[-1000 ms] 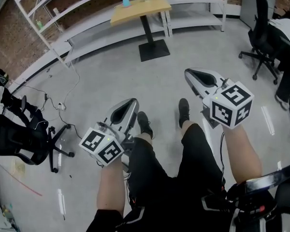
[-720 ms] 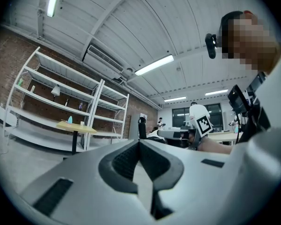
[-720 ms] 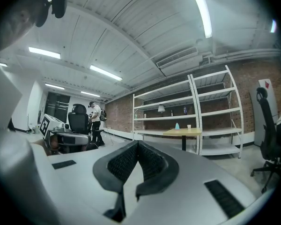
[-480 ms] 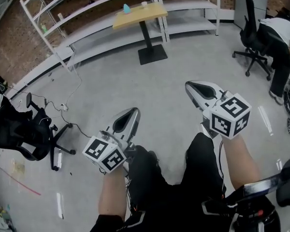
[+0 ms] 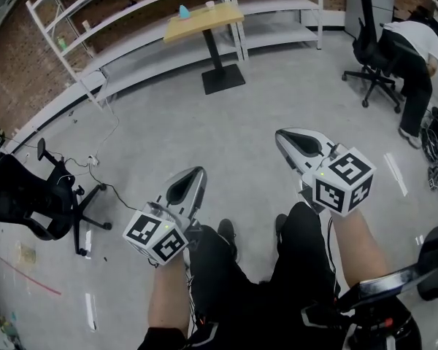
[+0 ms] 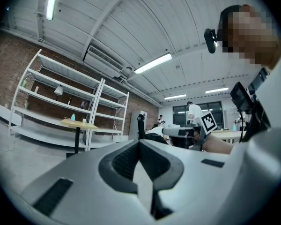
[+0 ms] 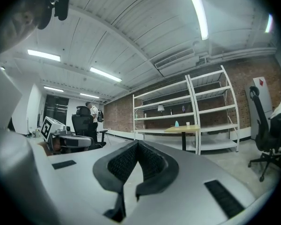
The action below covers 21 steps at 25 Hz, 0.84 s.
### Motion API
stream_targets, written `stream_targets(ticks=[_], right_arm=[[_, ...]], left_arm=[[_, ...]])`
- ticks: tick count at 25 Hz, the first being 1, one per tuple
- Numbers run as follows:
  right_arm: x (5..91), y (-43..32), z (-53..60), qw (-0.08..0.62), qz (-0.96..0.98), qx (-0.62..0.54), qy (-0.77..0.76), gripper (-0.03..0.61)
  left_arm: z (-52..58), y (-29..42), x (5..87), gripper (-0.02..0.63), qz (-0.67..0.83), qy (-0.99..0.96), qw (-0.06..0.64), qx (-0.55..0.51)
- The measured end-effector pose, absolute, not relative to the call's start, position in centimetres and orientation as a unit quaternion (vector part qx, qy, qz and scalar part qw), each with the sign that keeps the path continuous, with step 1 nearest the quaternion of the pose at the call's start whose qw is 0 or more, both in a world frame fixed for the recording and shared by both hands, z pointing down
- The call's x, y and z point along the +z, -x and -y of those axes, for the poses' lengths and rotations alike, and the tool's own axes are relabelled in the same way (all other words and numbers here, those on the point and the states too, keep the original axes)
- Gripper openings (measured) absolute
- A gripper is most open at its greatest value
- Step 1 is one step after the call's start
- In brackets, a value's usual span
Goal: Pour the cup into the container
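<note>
A small wooden table [image 5: 217, 19] stands far across the floor in the head view. On it are a light blue container [image 5: 184, 11] and a small white cup [image 5: 210, 5]. Both hand-held grippers are level above the person's legs, well short of the table. My left gripper [image 5: 199, 170] is shut with nothing in it. My right gripper [image 5: 279, 133] is also shut and empty. The left gripper view looks past the closed left gripper [image 6: 139, 142] to the table [image 6: 78, 123]. The right gripper view looks past the closed right gripper [image 7: 137, 143] to the table [image 7: 182, 130].
White shelving [image 5: 131, 20] lines the brick wall behind the table. A black office chair [image 5: 36, 195] and a loose cable [image 5: 106, 141] are on the left. At the right a seated person [image 5: 409, 46] and another chair [image 5: 369, 57] stand by a desk.
The person has walked across the grey floor, legs swapping. Both grippers were carried along, level and shut. The left chair and the right-hand person have shifted in the view.
</note>
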State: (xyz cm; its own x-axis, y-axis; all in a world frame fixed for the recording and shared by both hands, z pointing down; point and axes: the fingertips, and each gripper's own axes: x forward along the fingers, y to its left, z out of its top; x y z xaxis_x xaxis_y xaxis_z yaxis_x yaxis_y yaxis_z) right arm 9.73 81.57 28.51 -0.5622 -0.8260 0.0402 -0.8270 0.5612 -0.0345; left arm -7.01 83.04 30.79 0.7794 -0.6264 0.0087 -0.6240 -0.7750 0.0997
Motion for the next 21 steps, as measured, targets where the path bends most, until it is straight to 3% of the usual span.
stream_targets(ticks=[21], right_arm=[[27.2, -10.6, -83.9, 0.007, 0.884, 0.013, -0.466, 0.0]], left_arm=[[-85.2, 6.0, 30.0, -0.008, 0.332, -0.942, 0.042, -0.012]])
